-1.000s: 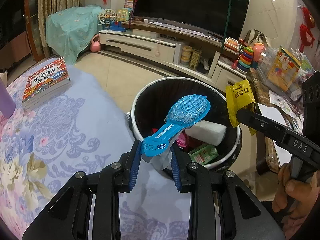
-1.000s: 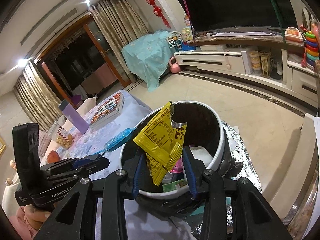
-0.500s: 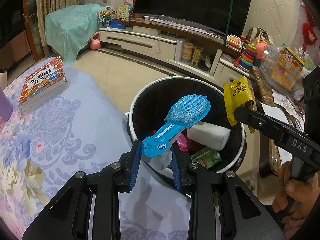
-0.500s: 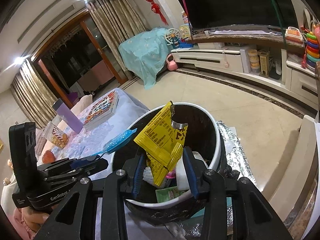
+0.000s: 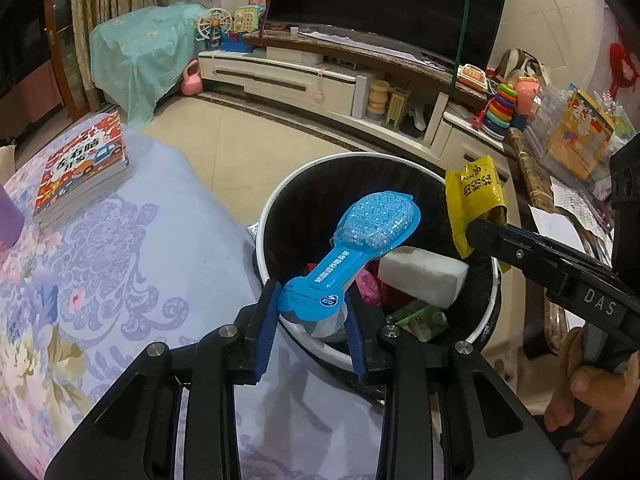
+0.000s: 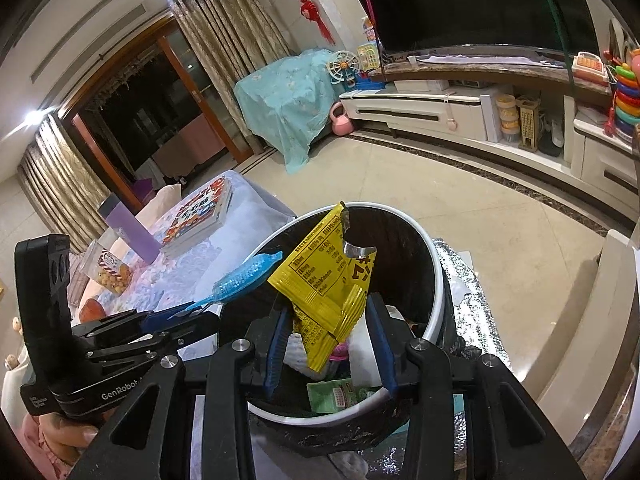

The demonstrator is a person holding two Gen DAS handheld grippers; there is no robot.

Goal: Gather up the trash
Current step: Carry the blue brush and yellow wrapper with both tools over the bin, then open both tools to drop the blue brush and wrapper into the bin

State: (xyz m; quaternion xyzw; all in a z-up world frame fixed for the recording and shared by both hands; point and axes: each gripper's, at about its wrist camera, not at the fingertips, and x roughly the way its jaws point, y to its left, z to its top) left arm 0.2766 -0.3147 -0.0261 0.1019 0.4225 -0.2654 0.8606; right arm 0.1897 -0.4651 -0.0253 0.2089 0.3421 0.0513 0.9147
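Observation:
My left gripper (image 5: 312,316) is shut on a blue spoon-shaped blister pack (image 5: 360,240) and holds it over the near rim of the round bin (image 5: 276,200) with the black liner. It also shows in the right wrist view (image 6: 244,276). My right gripper (image 6: 330,344) is shut on a yellow snack wrapper (image 6: 324,276) above the bin (image 6: 438,276). The wrapper shows in the left wrist view (image 5: 476,196) over the bin's right rim. Inside the bin lie a white block (image 5: 424,272), a green packet (image 5: 424,318) and pink scraps.
A table with a floral blue cloth (image 5: 120,264) stands left of the bin, with a stack of books (image 5: 80,168). A purple bottle (image 6: 128,228) and a snack jar (image 6: 106,268) stand farther along it. A TV stand (image 5: 320,80) lines the far wall. Silver foil (image 6: 468,304) lies by the bin.
Both grippers have moved a little closer to the bin, each keeping hold of its piece of trash. The bin looks larger in both views.

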